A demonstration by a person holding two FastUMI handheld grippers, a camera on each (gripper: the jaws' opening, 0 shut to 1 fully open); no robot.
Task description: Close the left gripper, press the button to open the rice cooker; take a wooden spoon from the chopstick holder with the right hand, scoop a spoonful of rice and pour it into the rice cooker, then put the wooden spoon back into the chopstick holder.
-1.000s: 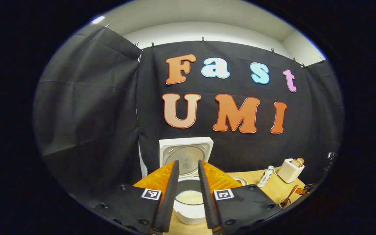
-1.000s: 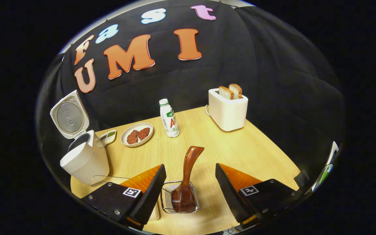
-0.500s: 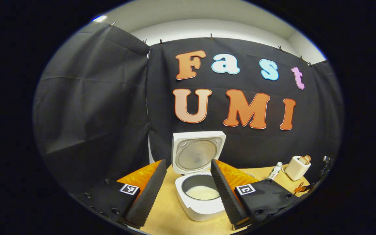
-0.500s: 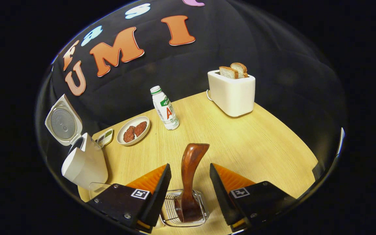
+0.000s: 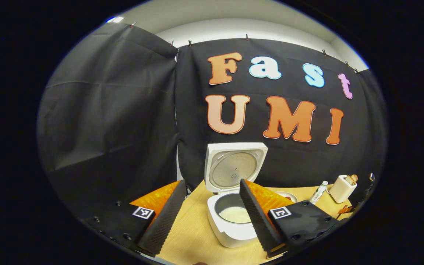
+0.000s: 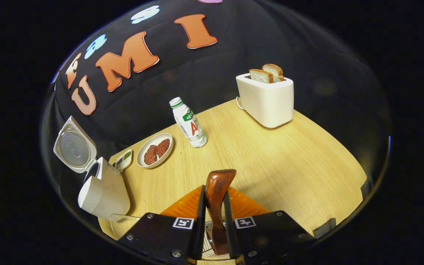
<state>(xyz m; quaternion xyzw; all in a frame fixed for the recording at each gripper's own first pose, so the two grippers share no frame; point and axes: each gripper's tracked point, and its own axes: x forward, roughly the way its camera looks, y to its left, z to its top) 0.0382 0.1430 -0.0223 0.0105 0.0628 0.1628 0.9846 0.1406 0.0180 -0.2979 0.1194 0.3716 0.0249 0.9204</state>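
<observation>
The right hand-held gripper (image 6: 214,217), wide apart half a second earlier, was now clamped on the dark brown wooden spoon (image 6: 217,206) at lower centre, above the wire chopstick holder (image 6: 207,241); lifting was judged next. The left hand-held gripper (image 5: 210,217) was held open. The white rice cooker (image 5: 234,206) stood open, with pale rice (image 5: 235,214) in its pot.

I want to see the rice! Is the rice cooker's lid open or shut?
Open. The rice cooker has its lid standing straight up behind the pot, and pale rice shows at the bottom inside.
</observation>
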